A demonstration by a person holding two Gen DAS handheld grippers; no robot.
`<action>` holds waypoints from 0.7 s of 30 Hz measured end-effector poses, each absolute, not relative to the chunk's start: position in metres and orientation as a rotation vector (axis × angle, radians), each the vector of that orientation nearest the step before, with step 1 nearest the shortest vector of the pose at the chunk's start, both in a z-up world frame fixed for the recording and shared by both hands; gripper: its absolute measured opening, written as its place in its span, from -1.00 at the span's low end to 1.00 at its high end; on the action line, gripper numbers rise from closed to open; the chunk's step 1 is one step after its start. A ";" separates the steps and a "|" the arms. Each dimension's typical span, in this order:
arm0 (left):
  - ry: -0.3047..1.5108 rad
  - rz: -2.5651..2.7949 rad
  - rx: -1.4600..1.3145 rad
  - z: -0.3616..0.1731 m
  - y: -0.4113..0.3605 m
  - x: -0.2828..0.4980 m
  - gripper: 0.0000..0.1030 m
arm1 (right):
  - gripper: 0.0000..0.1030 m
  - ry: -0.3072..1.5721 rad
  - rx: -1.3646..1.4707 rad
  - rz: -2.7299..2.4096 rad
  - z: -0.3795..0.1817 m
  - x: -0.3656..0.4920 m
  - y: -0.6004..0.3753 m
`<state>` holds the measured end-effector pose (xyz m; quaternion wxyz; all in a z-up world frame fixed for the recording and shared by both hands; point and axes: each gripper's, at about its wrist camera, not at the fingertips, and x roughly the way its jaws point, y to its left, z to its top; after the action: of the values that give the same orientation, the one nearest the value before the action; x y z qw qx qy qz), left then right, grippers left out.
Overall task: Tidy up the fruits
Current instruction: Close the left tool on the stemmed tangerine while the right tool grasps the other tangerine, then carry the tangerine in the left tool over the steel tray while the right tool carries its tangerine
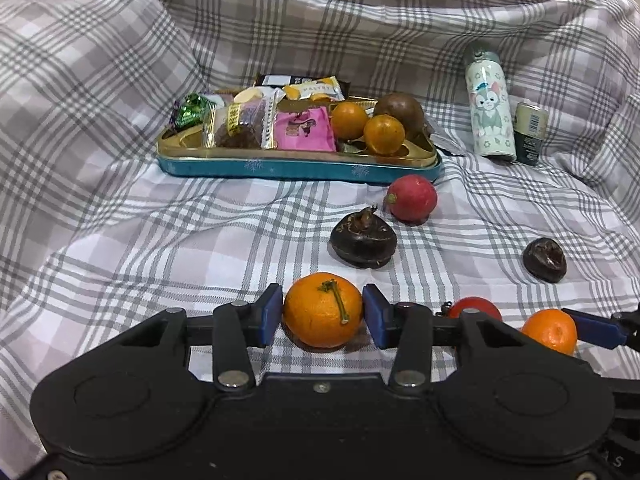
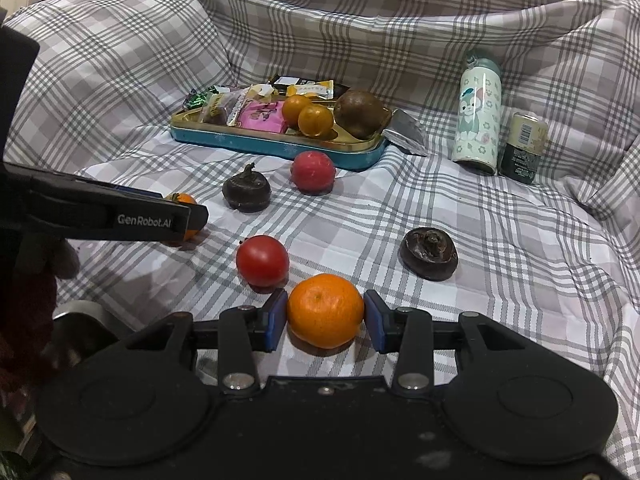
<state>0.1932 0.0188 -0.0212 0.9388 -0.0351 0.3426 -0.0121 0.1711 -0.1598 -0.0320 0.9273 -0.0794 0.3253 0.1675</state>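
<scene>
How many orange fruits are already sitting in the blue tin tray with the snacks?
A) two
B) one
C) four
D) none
A: two oranges sit side by side in the tray, between the pink snack packet and a brown round fruit; the other oranges lie on the checked cloth.

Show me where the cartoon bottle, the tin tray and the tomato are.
Cartoon bottle (image 2: 478,120), right wrist view, middle of its body.
Tin tray (image 1: 296,168), left wrist view, blue front wall.
Tomato (image 2: 262,260), right wrist view, centre of its skin.
</scene>
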 end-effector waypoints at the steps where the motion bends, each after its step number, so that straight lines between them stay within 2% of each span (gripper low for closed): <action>1: 0.704 -0.025 -0.081 -0.022 0.020 0.194 0.03 | -0.16 0.667 -0.158 0.343 -0.032 0.172 -0.160; 21: 0.640 -0.090 -0.063 -0.006 0.015 0.175 -0.03 | -0.17 0.681 -0.039 0.265 -0.027 0.183 -0.175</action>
<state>0.1753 0.0146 -0.0059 0.9478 -0.0309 0.3143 -0.0441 0.1834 -0.1754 -0.0266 0.9338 -0.0189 0.3329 0.1297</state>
